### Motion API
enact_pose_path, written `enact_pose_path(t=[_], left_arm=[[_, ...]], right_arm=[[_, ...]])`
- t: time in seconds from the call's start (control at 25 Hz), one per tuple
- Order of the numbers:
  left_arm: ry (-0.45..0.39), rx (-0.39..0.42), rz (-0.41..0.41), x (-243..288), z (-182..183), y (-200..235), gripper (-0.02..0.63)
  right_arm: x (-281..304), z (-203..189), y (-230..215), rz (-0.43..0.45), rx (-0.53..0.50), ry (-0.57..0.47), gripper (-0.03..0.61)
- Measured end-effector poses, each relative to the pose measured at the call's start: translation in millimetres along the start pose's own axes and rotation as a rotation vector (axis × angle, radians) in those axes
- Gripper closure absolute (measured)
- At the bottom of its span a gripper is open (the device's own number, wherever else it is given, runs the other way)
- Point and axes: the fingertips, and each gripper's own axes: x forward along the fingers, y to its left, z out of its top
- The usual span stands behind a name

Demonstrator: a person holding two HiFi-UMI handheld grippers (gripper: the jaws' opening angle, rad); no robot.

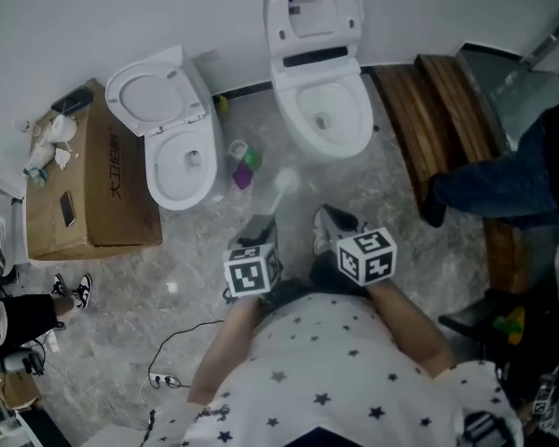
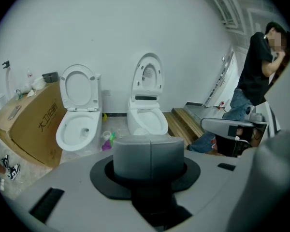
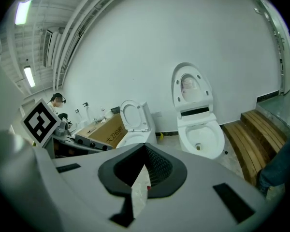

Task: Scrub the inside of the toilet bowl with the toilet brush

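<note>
Approach step. The left gripper (image 1: 261,223) has its jaws pressed together on what appears to be the toilet brush (image 1: 282,186). The brush's pale head points toward the toilet bowl (image 1: 289,110) but lies short of it, over the floor in front of the rim. The right gripper (image 1: 334,220), also in front of the bowl, has its jaws slightly apart and empty. Scrubbing is judged not yet begun; next, the head must be carried over the rim and lowered inside.

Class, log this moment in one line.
left gripper shut, empty | right gripper open, empty | toilets lids up | scrubbing not started
</note>
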Motion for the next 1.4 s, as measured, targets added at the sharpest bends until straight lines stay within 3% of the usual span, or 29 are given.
enact_pose_path(t=[0.8, 1.4], left_arm=[[0.025, -0.030, 0.017, 122.4, 147.7, -30.6, 0.460], [0.044, -0.018, -0.009, 195.9, 212.1, -60.4, 0.460]], right_arm=[[83.8, 113.6, -137.1, 0.011, -0.055, 0.042, 0.572], [110.6, 138.7, -216.8, -0.021, 0.014, 0.049, 0.572]])
